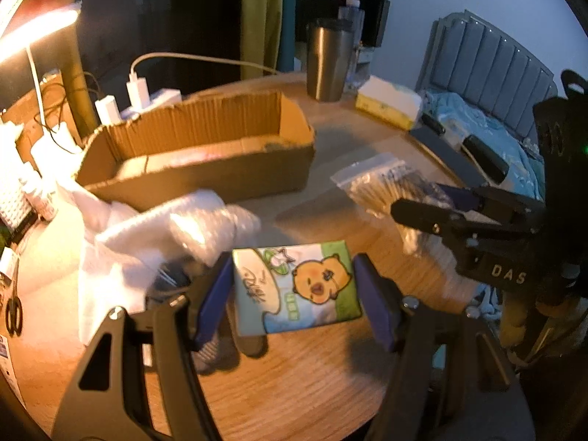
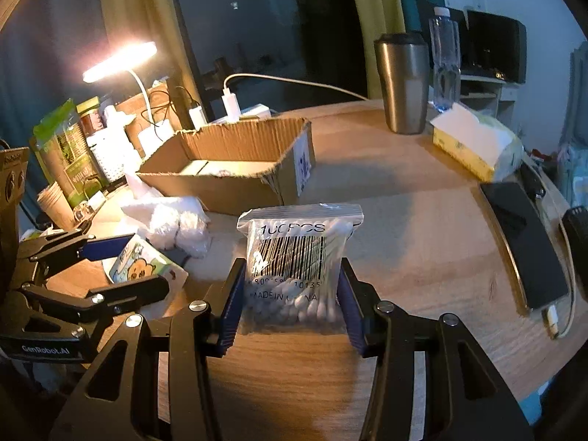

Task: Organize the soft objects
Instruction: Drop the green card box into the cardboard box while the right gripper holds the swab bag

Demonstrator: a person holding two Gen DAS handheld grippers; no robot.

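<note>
My left gripper [image 1: 294,294] is shut on a tissue pack [image 1: 296,286] printed with an orange cartoon animal, held just above the round wooden table [image 1: 301,378]. My right gripper [image 2: 290,294] is shut on a clear zip bag of cotton swabs [image 2: 297,264] with a barcode. The bag also shows in the left wrist view [image 1: 382,187], and the tissue pack in the right wrist view [image 2: 141,261]. An open cardboard box [image 1: 205,154] stands behind both. White crumpled plastic wrap and cloth [image 1: 158,235] lie left of the tissue pack.
A steel tumbler [image 1: 329,60], a yellow tissue box [image 1: 389,101] and a black phone [image 2: 525,242] sit at the back right. A lit desk lamp [image 2: 117,60], chargers, packets and paper cups [image 2: 55,202] crowd the left. A bed [image 1: 488,84] lies beyond the table.
</note>
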